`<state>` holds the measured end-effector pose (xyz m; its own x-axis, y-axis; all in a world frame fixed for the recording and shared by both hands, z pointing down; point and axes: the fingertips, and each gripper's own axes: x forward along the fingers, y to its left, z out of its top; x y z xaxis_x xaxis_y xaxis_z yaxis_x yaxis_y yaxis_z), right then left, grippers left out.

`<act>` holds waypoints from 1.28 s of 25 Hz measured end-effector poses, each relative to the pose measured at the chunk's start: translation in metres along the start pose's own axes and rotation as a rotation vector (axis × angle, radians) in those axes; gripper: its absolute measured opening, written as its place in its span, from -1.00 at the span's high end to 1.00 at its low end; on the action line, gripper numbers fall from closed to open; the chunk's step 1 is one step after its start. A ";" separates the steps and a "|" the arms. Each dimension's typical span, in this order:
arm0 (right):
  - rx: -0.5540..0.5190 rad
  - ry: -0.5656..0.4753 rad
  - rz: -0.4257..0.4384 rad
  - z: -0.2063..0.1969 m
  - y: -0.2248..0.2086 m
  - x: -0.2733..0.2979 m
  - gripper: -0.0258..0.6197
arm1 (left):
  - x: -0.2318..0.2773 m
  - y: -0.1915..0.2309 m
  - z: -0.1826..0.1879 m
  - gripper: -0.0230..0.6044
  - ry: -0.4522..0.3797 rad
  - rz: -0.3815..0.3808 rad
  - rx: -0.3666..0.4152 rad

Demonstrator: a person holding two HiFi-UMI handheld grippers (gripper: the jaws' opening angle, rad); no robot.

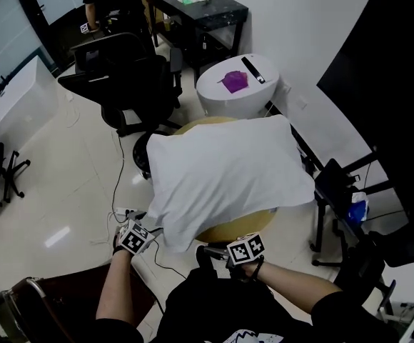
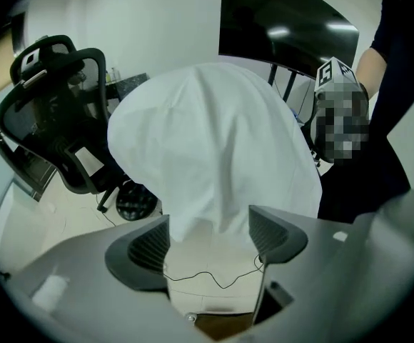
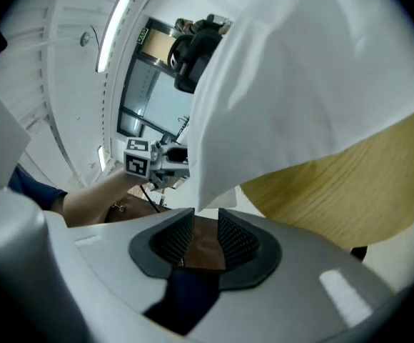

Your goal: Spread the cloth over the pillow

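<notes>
Nearest to the person, the left gripper [image 2: 208,224] has its jaws wide apart. The low edge of the white cloth [image 2: 214,141] hangs down between them, but the pads do not press on it. The right gripper [image 3: 206,216] has a small gap between its jaws. One cloth corner [image 3: 208,195] dangles just above that gap, and nothing is held there either.

The cloth lies on top of the round wooden table [image 1: 230,230]. It covers the pillow, which is hidden under it and only shows as a soft bump.

I think the cloth is nearly spread and this step is letting go. To do it well, both grippers should back away slowly and straight, so that no jaw catches the edge and drags the cloth off. The near left corner hangs lower than the right one, so a small tug to even it out may help.

The long side of the cloth runs from left to right in the head view, tipped a little. Its short side points away from the person, toward the white round stand [image 1: 225,100] and the black chair [image 1: 125,84] farther off.
</notes>
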<state>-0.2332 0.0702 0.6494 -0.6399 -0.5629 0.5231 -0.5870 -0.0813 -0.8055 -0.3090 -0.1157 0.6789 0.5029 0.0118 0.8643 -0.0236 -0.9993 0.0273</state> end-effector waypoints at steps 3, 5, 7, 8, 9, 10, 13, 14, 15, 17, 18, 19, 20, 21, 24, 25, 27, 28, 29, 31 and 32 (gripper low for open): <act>-0.056 -0.111 -0.055 0.022 -0.006 -0.046 0.56 | -0.023 0.006 0.010 -0.33 -0.050 0.060 -0.014; -0.124 -0.184 -0.103 0.042 -0.008 -0.079 0.56 | -0.040 0.008 0.022 -0.33 -0.091 0.105 -0.004; -0.197 -0.257 -0.146 0.064 -0.008 -0.113 0.58 | -0.059 0.007 0.040 -0.31 -0.129 0.156 0.030; -0.237 -0.292 -0.166 0.075 -0.008 -0.131 0.64 | -0.068 0.006 0.052 -0.29 -0.148 0.180 0.049; -0.280 -0.323 -0.183 0.087 -0.006 -0.148 0.80 | -0.076 0.004 0.064 -0.28 -0.169 0.199 0.065; -0.324 -0.349 -0.199 0.097 -0.004 -0.164 0.90 | -0.084 0.000 0.078 -0.26 -0.191 0.214 0.077; -0.454 -0.395 -0.247 0.124 0.002 -0.208 0.90 | -0.107 -0.018 0.124 -0.03 -0.255 0.262 0.128; -0.495 -0.405 -0.263 0.131 0.004 -0.221 0.90 | -0.114 -0.025 0.141 0.06 -0.282 0.284 0.152; -0.530 -0.415 -0.274 0.137 0.006 -0.234 0.90 | -0.121 -0.033 0.159 0.12 -0.314 0.305 0.176; -0.575 -0.430 -0.286 0.149 0.008 -0.256 0.90 | -0.133 -0.048 0.195 0.25 -0.387 0.340 0.216; -0.591 -0.434 -0.289 0.153 0.009 -0.265 0.90 | -0.139 -0.057 0.212 0.37 -0.425 0.350 0.230; -0.606 -0.436 -0.289 0.157 0.010 -0.272 0.90 | -0.143 -0.067 0.229 0.49 -0.459 0.346 0.236; -0.622 -0.439 -0.286 0.160 0.012 -0.279 0.90 | -0.145 -0.078 0.244 0.59 -0.489 0.326 0.232; -0.638 -0.441 -0.281 0.162 0.013 -0.285 0.90 | -0.143 -0.088 0.257 0.70 -0.514 0.297 0.218; -0.672 -0.453 -0.271 0.166 0.013 -0.300 0.90 | -0.135 -0.112 0.282 0.91 -0.566 0.240 0.172; -0.675 -0.458 -0.265 0.167 0.013 -0.303 0.90 | -0.132 -0.118 0.287 0.91 -0.572 0.229 0.170; -0.673 -0.464 -0.251 0.168 0.011 -0.308 0.90 | -0.124 -0.134 0.292 0.91 -0.568 0.199 0.167; -0.676 -0.464 -0.243 0.166 0.010 -0.310 0.90 | -0.120 -0.142 0.294 0.91 -0.564 0.181 0.159; -0.682 -0.464 -0.235 0.165 0.009 -0.312 0.90 | -0.116 -0.149 0.295 0.91 -0.565 0.162 0.149; -0.696 -0.462 -0.217 0.161 0.007 -0.316 0.90 | -0.112 -0.161 0.298 0.91 -0.592 0.119 0.125; -0.696 -0.460 -0.210 0.159 0.005 -0.319 0.90 | -0.110 -0.167 0.301 0.91 -0.612 0.094 0.113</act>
<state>0.0465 0.1182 0.4343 -0.3078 -0.8823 0.3562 -0.9375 0.2173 -0.2717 -0.0999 0.0400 0.4279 0.9075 -0.0640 0.4151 -0.0166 -0.9930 -0.1169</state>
